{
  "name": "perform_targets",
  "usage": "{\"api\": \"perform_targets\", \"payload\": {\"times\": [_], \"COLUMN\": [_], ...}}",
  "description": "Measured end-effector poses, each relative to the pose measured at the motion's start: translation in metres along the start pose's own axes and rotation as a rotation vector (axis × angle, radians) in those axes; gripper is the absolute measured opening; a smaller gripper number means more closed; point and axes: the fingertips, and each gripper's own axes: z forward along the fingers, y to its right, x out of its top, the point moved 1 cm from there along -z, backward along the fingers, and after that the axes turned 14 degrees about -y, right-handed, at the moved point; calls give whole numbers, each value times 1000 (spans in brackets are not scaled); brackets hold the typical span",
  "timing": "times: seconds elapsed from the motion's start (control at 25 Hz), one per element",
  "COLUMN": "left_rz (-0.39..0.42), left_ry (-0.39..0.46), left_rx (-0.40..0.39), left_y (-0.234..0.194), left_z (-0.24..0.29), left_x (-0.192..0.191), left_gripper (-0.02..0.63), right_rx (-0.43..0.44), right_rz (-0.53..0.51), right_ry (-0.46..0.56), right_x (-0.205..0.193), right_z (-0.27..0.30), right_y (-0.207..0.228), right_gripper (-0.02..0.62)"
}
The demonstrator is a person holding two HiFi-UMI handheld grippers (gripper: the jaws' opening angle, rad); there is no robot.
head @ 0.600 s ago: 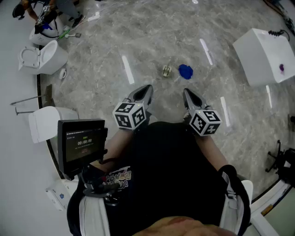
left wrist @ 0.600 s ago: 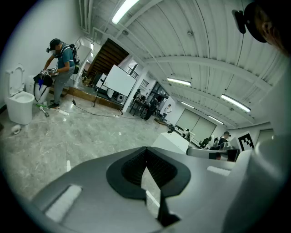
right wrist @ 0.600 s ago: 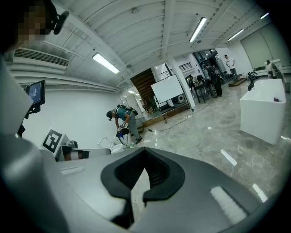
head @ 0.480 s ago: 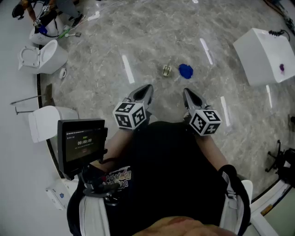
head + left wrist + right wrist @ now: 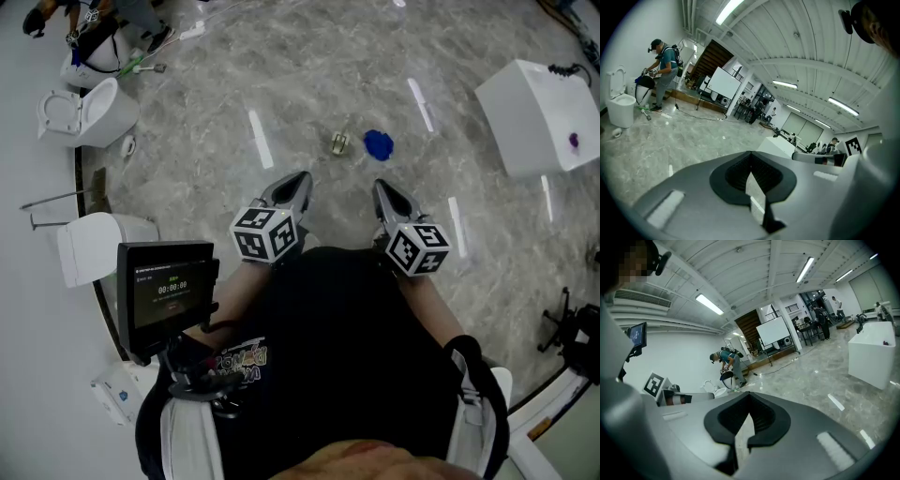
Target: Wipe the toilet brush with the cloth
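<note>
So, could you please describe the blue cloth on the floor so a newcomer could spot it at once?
On the grey marbled floor, find the large white box at the head view's right. Left of it lies the small crumpled blue cloth. It is vivid blue, unlike the pale yellowish object to its left.

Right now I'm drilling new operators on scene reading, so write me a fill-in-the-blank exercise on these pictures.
1. The jaws of the left hand-held gripper and the right hand-held gripper are both ___.
2. The cloth lying ahead of them is ___ in colour.
3. The toilets stand along the head view's ___ edge.
Missing words: shut; blue; left.
</note>
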Motion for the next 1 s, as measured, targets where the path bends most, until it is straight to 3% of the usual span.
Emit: {"api": "perform_targets", "payload": {"times": [1.0], "left_rz": [-10], "left_ry": [-3], "left_rx": [-1], "left_y": [0], "left_z": [1], "left_x": [-2], "left_gripper": [3], "right_rx": [22], "right_rz": [-12], "right_ry": [8], "right_x": [2], "right_z": [-1], "right_y": [-4], "right_gripper": [2]}}
